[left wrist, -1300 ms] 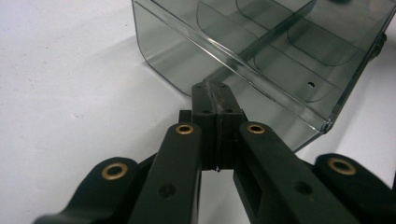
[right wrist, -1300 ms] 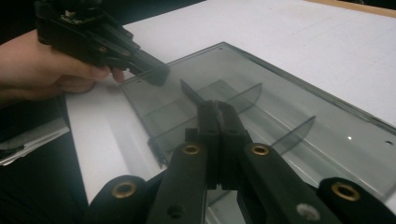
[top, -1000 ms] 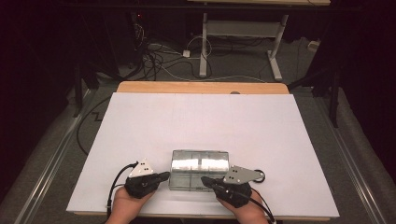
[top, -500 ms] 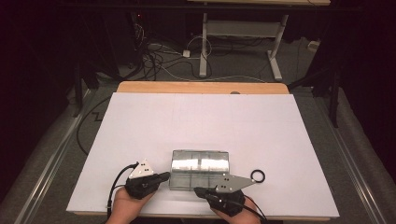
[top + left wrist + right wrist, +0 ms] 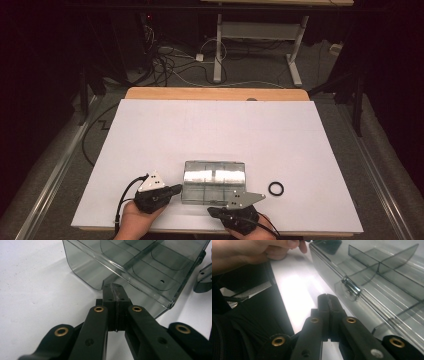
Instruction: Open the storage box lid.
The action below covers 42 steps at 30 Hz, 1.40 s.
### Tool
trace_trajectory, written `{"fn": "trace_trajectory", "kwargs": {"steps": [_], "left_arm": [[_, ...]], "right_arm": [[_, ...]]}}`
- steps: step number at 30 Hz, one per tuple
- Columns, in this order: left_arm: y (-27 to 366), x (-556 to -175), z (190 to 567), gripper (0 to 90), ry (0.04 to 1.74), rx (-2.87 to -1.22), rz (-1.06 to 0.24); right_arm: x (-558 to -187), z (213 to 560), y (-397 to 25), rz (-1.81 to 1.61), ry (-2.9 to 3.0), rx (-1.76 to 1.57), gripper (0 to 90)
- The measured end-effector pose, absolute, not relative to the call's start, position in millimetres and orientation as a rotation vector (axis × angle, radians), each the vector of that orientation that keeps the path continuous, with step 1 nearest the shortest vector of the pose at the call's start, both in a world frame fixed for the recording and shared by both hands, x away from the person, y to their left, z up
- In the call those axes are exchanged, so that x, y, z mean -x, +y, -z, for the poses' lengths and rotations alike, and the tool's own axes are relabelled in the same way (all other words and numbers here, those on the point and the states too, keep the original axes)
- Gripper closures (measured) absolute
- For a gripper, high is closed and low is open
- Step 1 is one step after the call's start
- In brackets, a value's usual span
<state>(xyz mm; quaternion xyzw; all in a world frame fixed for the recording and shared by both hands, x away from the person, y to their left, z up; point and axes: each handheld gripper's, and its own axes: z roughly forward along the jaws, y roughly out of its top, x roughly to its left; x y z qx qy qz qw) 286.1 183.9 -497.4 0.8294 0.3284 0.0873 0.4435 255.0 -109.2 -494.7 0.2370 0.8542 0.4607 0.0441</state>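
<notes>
Retreating from the clear box [image 5: 214, 181], the right claw [image 5: 328, 298] had swung toward the tabletop's [image 5: 215, 130] near edge, jaws pressed together empty; left claw [image 5: 115, 288] likewise clamped empty, touching its corner.

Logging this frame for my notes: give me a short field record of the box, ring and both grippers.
box: clear compartment box, near table edge
ring: black ring, right of box, apart from it
left gripper: fingers shut, tips at box's edge
right gripper: fingers shut, beside box's hinged side
surface: white table
</notes>
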Motion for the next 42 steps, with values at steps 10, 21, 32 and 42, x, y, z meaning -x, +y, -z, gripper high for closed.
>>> {"fn": "trace_trajectory", "kwargs": {"steps": [10, 21, 32, 42], "left_arm": [[183.6, -285.8, 497.5, 87.6, 0.813, -2.057, -0.217], [183.3, -285.3, 497.5, 87.7, 0.812, -2.057, -0.219], [183.1, -285.3, 497.5, 87.7, 0.812, -2.056, -0.215], [182.6, -285.4, 497.5, 87.6, 0.809, -2.063, -0.215]], "right_arm": [[-257.3, 496.0, -109.4, -1.369, 2.609, -0.784, 90.0], [-260.0, 495.7, -112.5, -1.393, 2.588, -0.836, 90.0], [-259.8, 495.4, -113.9, -1.421, 2.584, -0.827, 90.0], [-258.9, 495.3, -114.2, -1.434, 2.582, -0.813, 90.0]]}}
